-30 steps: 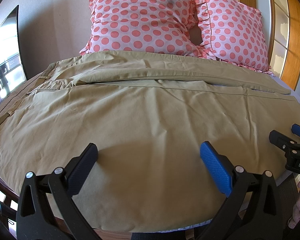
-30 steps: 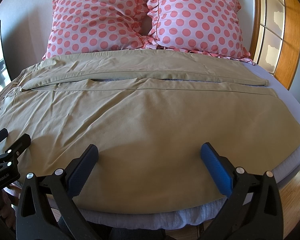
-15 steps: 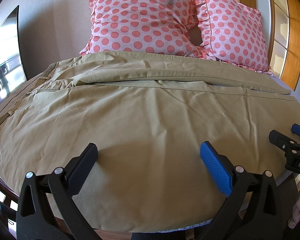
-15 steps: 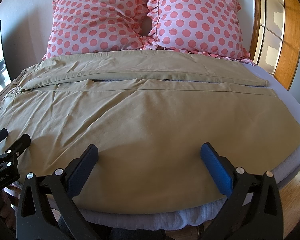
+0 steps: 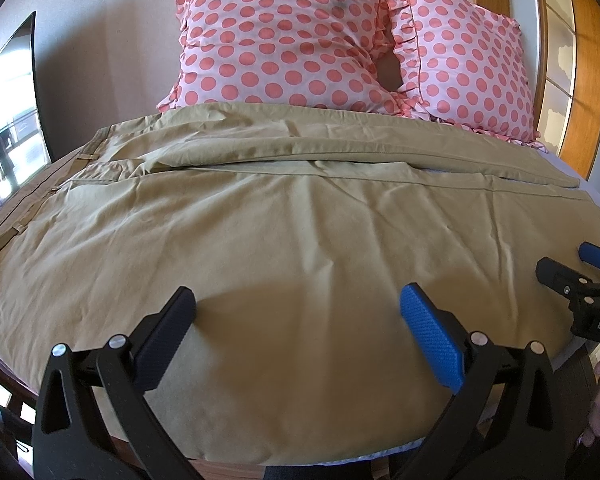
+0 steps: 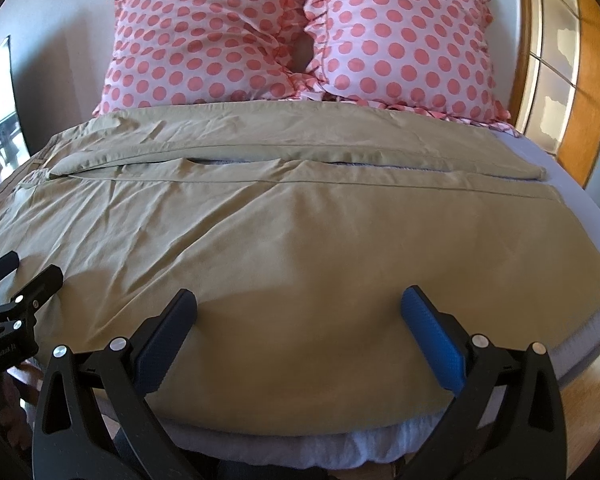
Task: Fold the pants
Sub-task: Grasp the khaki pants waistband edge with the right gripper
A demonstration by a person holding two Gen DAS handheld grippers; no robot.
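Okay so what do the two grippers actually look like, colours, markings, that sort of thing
The left gripper and the right gripper look alike: black plastic frames with silver rivets, one finger carrying a black textured pad, the other a bright blue textured pad. The left gripper's body bears small, unreadable white lettering, and the right gripper's body shows white letters "DAS", cut off at the frame edge. No cables or sleeves are visible.

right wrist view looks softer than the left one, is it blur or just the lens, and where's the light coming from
Right wrist view: slight motion smear on the pillows and pants; bright panes at the right. Left wrist view: sharper, with glare off the dark screen at far left. Both views: fisheye bends the bed edge, and the fingers cast soft shadows on the cloth.
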